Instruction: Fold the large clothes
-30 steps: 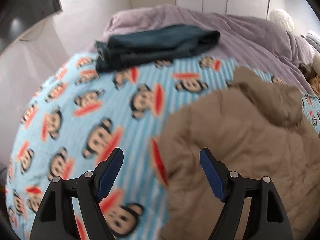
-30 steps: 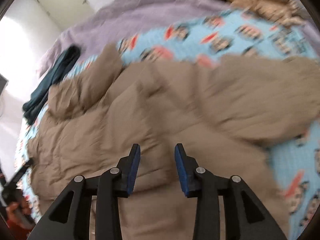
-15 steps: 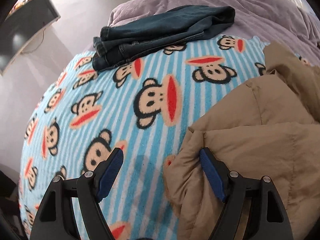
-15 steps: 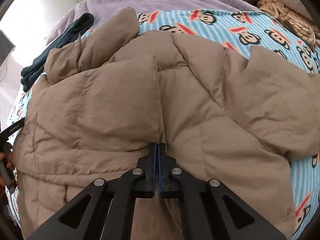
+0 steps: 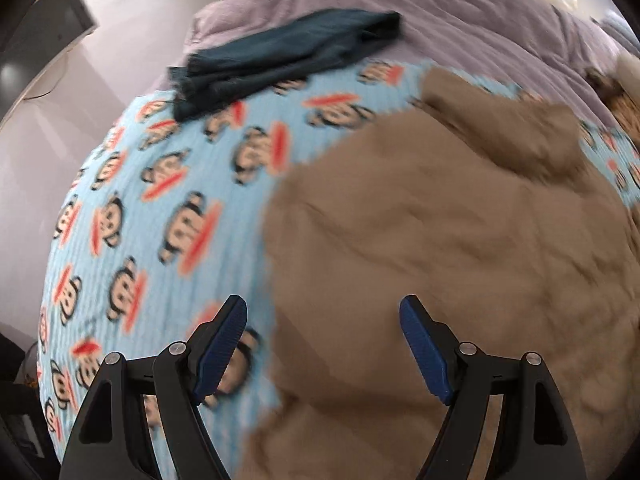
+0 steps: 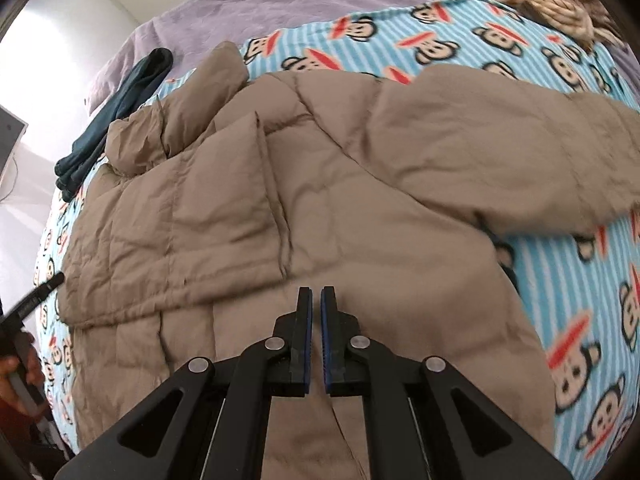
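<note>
A large tan puffer jacket (image 6: 320,200) lies spread on a blue monkey-print blanket (image 6: 580,320). Its left sleeve is folded across the body and its right sleeve (image 6: 520,152) stretches out to the right. The jacket also shows in the left wrist view (image 5: 460,260), blurred. My left gripper (image 5: 323,344) is open and empty above the jacket's left edge. My right gripper (image 6: 316,308) has its jaws almost together, with a thin gap and nothing between them, above the jacket's lower middle.
Folded dark jeans (image 5: 288,56) lie at the far left of the blanket (image 5: 140,220). A purple duvet (image 5: 460,20) covers the far side of the bed. A knitted beige item (image 6: 540,0) lies at the far right. The bed edge drops off at the left.
My left gripper pulled back and up from the jacket's edge, still open. My right gripper, shut on the jacket half a second ago, now stands off it with jaws slightly parted.
</note>
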`<action>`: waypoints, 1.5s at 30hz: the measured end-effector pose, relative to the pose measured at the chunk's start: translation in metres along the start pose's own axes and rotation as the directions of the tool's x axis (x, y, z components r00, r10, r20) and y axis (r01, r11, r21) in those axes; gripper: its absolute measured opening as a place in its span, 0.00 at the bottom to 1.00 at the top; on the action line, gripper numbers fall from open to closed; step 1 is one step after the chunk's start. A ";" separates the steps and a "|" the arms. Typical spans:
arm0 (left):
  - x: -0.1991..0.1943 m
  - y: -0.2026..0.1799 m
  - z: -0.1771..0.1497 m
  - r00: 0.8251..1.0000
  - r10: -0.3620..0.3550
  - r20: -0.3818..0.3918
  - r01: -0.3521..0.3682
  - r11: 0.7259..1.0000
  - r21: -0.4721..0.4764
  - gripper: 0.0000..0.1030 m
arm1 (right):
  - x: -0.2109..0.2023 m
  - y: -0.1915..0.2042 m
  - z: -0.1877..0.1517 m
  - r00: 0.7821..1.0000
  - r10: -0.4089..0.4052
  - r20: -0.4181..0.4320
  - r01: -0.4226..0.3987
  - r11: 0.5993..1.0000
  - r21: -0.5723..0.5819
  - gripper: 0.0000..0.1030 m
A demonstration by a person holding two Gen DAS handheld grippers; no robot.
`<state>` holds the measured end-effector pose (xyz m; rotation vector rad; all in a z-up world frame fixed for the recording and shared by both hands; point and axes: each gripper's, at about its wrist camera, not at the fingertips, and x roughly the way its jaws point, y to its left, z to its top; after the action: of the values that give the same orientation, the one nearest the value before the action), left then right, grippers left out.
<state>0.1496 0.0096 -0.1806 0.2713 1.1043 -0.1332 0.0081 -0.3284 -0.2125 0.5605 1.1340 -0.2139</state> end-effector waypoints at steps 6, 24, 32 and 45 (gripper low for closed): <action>-0.016 -0.065 -0.021 0.995 -0.082 -0.054 0.087 0.991 0.101 0.78 | -0.018 -0.020 -0.018 1.000 0.015 -0.018 -0.014 0.998 0.058 0.23; -0.047 -0.191 -0.037 0.977 -0.189 -0.099 0.205 0.960 0.191 1.00 | -0.056 -0.121 -0.031 1.000 0.030 0.005 -0.030 0.973 0.231 0.76; -0.052 -0.218 -0.035 0.985 -0.158 -0.072 0.168 0.971 0.170 1.00 | -0.061 -0.188 -0.018 0.992 0.087 0.089 -0.114 0.919 0.378 1.00; -0.042 -0.242 -0.031 0.979 -0.172 -0.114 0.185 0.975 0.122 1.00 | -0.052 -0.325 0.024 0.962 0.131 0.240 -0.258 0.729 0.634 1.00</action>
<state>0.0460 -0.2147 -0.1920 0.2993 1.2235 -0.3573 -0.1364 -0.6210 -0.2603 1.2690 0.7883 -0.4847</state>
